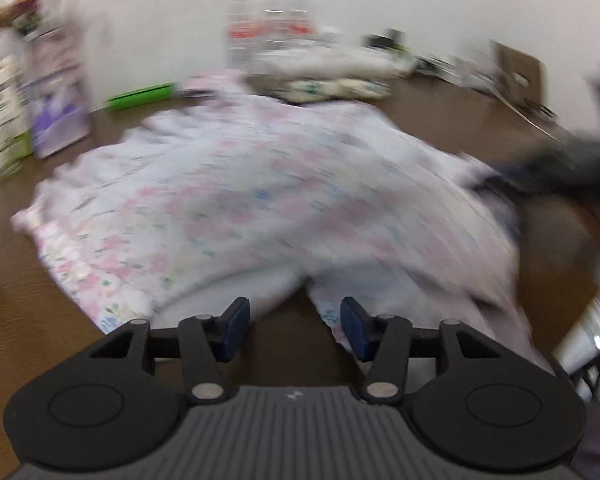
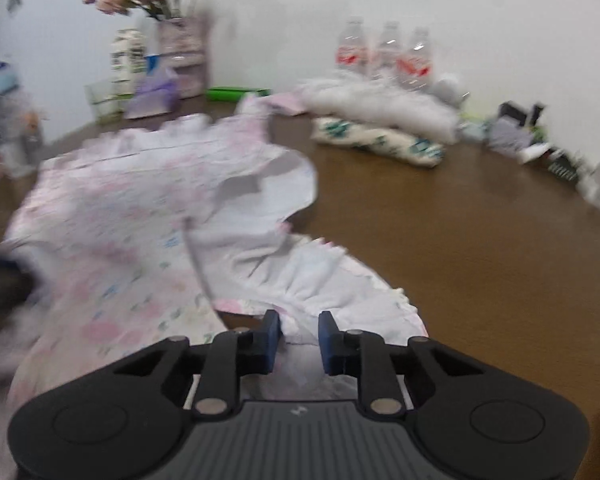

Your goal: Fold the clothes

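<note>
A white garment with a pink floral print (image 1: pixel 260 192) lies spread and rumpled on the brown table (image 1: pixel 20 300); both views are motion-blurred. My left gripper (image 1: pixel 295 326) is open and empty, just short of the garment's near edge. In the right wrist view the same garment (image 2: pixel 140 220) fills the left half, with a frilled part folded over. My right gripper (image 2: pixel 299 338) is open, its blue pads (image 2: pixel 327 344) either side of the frilled near edge (image 2: pixel 340 284), with cloth lying between the jaws.
Folded clothes (image 2: pixel 380 128) are piled at the table's back, with three water bottles (image 2: pixel 388 54) behind them. A vase of flowers (image 2: pixel 180 40), boxes and a green flat object (image 2: pixel 236 93) stand back left. Clutter (image 2: pixel 520 128) lies back right. A dark blurred shape (image 1: pixel 572 160) is at the right.
</note>
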`<state>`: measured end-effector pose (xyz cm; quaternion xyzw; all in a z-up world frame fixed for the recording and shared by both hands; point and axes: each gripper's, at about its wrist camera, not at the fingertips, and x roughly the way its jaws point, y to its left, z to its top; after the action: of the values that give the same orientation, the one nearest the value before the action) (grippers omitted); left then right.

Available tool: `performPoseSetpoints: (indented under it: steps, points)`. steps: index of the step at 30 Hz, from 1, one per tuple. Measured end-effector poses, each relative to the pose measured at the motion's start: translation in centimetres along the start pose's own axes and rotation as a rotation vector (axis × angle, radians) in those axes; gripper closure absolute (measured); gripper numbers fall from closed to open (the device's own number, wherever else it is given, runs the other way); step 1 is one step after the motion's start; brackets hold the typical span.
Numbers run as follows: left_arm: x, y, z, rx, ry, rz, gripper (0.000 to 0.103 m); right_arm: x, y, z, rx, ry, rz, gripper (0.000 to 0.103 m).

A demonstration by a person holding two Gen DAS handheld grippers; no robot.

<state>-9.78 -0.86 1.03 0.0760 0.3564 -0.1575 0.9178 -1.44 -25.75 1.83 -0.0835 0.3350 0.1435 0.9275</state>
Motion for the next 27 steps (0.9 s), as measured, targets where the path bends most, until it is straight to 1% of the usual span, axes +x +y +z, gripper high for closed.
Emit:
performPoseSetpoints:
  steps: [1, 2, 3, 4, 5, 6, 7, 8, 9, 10, 11, 12, 13, 14, 15, 16, 17, 18, 19, 20, 21, 22, 23, 24, 25, 26, 27]
  points:
    - [-0.2, -1.5, -0.2, 0.011, 0.004, -0.022, 0.044, 0.9, -1.0, 0.7, 0.012, -0.005, -0.025, 0.083]
    - [-0.2, -3.0, -0.2, 0.014, 0.004, -0.044, 0.043, 1.9, -2.1, 1.4, 0.03, -0.007, -0.052, 0.083]
    - [-0.1, -4.7, 0.0, 0.03, 0.006, -0.071, 0.042, 2.6, -3.1, 2.0, 0.05, -0.001, -0.081, 0.082]
    - [-0.1, -5.6, 0.4, 0.042, 0.011, -0.108, 0.043, 2.4, -3.9, 2.4, 0.063, -0.002, -0.096, 0.082]
    - [-0.7, -5.7, 0.9, 0.047, -0.018, -0.142, 0.043, 1.9, -4.6, 2.8, 0.074, -0.009, -0.103, 0.081]
    - [-1.3, -5.9, 1.3, 0.052, -0.046, -0.175, 0.043, 1.5, -5.2, 3.1, 0.084, -0.016, -0.111, 0.077]
    - [-1.6, -4.2, 1.9, 0.035, -0.069, -0.12, 0.043, 0.1, -5.5, 3.0, 0.088, -0.041, -0.099, 0.072]
    - [-1.9, -2.5, 2.5, 0.017, -0.093, -0.065, 0.042, -1.6, -5.5, 2.6, 0.087, -0.075, -0.076, 0.058]
    - [-2.1, -0.8, 3.1, -0.001, -0.116, -0.009, 0.039, -3.4, -5.5, 2.2, 0.087, -0.11, -0.054, 0.052]
    - [-2.4, 1.0, 3.7, -0.018, -0.14, 0.046, 0.035, -4.9, -5.0, 1.6, 0.089, -0.127, -0.011, 0.053]
    - [-2.7, 2.7, 4.3, -0.036, -0.163, 0.102, 0.035, -5.7, -3.9, 0.7, 0.083, -0.122, 0.061, 0.053]
    - [-1.6, 4.3, 4.6, -0.026, -0.176, 0.213, 0.035, -6.3, -2.6, -0.3, 0.072, -0.111, 0.144, 0.055]
    - [-0.1, 5.6, 4.9, 0.016, -0.18, 0.276, 0.036, -6.9, -1.3, -1.3, 0.06, -0.099, 0.226, 0.057]
    - [1.4, 6.7, 5.2, 0.055, -0.163, 0.302, 0.037, -7.1, 0.1, -2.4, 0.058, -0.086, 0.289, 0.062]
    - [3.0, 7.8, 5.5, 0.094, -0.147, 0.329, 0.038, -7.1, 1.2, -3.3, 0.07, -0.081, 0.309, 0.072]
    - [4.6, 9.0, 5.8, 0.133, -0.13, 0.355, 0.045, -6.8, 2.0, -4.1, 0.084, -0.079, 0.299, 0.078]
    - [5.4, 9.6, 5.9, 0.116, -0.108, 0.358, 0.046, -6.2, 2.5, -4.7, 0.083, -0.063, 0.275, 0.088]
    - [6.2, 10.3, 6.1, 0.098, -0.086, 0.362, 0.045, -5.5, 2.9, -5.1, 0.073, -0.04, 0.246, 0.098]
    - [6.9, 11.0, 6.2, 0.081, -0.063, 0.366, 0.046, -5.4, 3.0, -5.3, 0.07, -0.043, 0.219, 0.103]
    - [7.7, 11.7, 6.4, 0.063, -0.041, 0.369, 0.047, -5.5, 2.7, -5.5, 0.078, -0.041, 0.208, 0.103]
    - [8.5, 12.4, 6.5, 0.046, -0.019, 0.372, 0.052, -5.8, 2.3, -5.5, 0.085, -0.024, 0.208, 0.103]
    - [8.0, 12.1, 6.1, 0.033, -0.021, 0.381, 0.053, -6.1, 1.7, -5.5, 0.085, 0.002, 0.207, 0.103]
    - [7.3, 11.8, 5.8, 0.015, 0.001, 0.375, 0.054, -6.4, 1.0, -5.5, 0.082, 0.032, 0.202, 0.103]
    - [6.3, 11.6, 5.6, -0.003, 0.021, 0.353, 0.054, -6.8, 0.1, -5.4, 0.08, 0.064, 0.179, 0.103]
    - [5.1, 11.8, 5.2, -0.052, 0.043, 0.338, 0.054, -7.1, -0.9, -5.2, 0.078, 0.097, 0.146, 0.103]
    - [3.7, 12.3, 4.8, -0.115, 0.064, 0.302, 0.054, -7.6, -1.7, -4.7, 0.078, 0.104, 0.131, 0.103]
    - [3.0, 10.8, 4.3, -0.122, 0.087, 0.261, 0.054, -8.0, -2.4, -4.0, 0.078, 0.097, 0.125, 0.103]
